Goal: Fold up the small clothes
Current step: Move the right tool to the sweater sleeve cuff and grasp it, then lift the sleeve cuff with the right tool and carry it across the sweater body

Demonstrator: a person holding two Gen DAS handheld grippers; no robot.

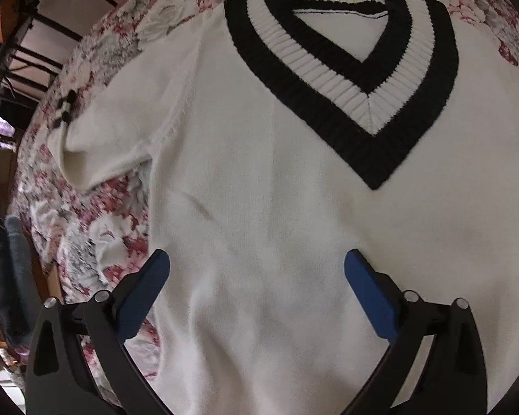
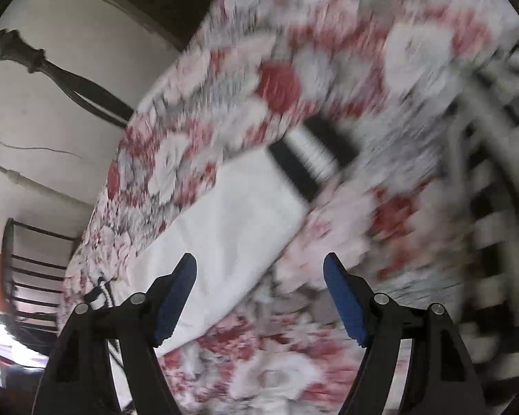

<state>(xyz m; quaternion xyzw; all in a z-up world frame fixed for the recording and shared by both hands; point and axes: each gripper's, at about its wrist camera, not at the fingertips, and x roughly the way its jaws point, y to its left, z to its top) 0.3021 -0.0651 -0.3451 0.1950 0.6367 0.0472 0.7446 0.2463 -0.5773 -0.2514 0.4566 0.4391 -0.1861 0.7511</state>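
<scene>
No readable text anywhere in your two views.

You get no lettering, label, brand mark or number on the white sweater [image 1: 259, 207], none on its black-and-white ribbed collar [image 1: 346, 79], and none on the floral bedspread [image 1: 97, 235]; your right wrist view is too motion-blurred to read anything.

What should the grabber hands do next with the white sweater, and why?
Probably bring the open right gripper onto the long sleeve and fold it across the white sweater. The sweater lies flat on the floral cloth, sleeves spread out; the left gripper is open above it.
</scene>
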